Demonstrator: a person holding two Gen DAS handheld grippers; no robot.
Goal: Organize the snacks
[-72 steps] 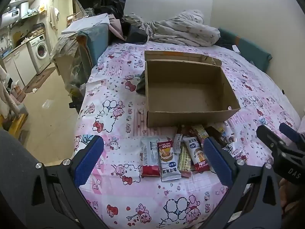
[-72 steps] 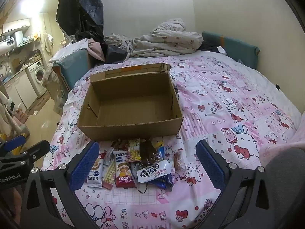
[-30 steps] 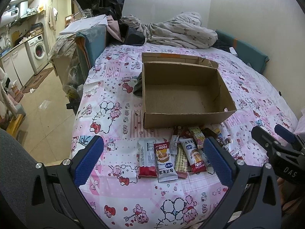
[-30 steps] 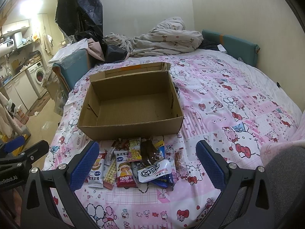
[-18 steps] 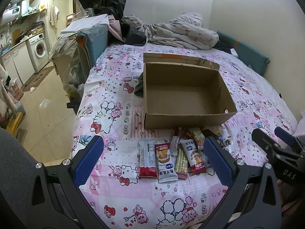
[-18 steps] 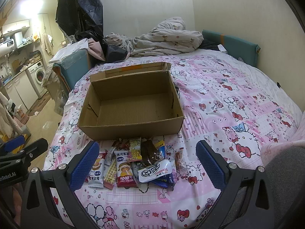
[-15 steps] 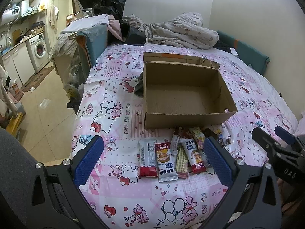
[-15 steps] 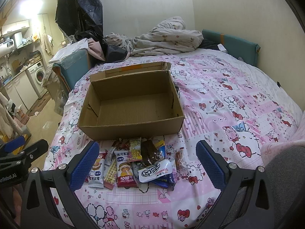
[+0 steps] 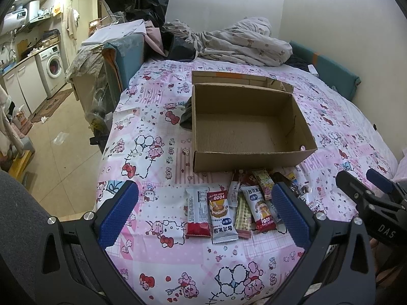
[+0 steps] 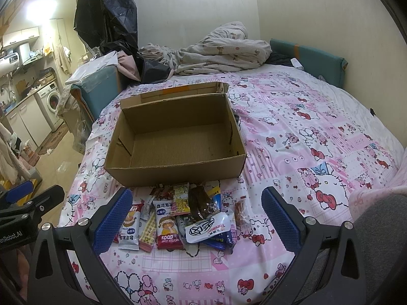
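Observation:
An open cardboard box (image 9: 244, 160) (image 10: 175, 171) sits on the bed with nothing inside. Several snack packets (image 9: 229, 206) (image 10: 178, 218) lie in a loose pile just in front of its near wall. Among them are a red-and-white "FOOD" rice-cake packet (image 10: 168, 226), a white pouch with black print (image 10: 207, 227) and a red-ended packet (image 9: 197, 212). My left gripper (image 9: 203, 216) hangs open above the pile's left part. Over the pile's right part my right gripper (image 10: 194, 221) is open too. Neither holds anything.
The bed carries a pink cartoon-print sheet (image 9: 157, 150) with a crumpled duvet (image 10: 218, 50) at the far end. The bed's left edge drops to a tiled floor (image 9: 51, 152). A washing machine (image 9: 54, 70) stands beyond. A wall (image 10: 330, 12) runs along the right.
Both grippers have stayed open and almost still, with only slight drift of the views. The box and packets have not moved.

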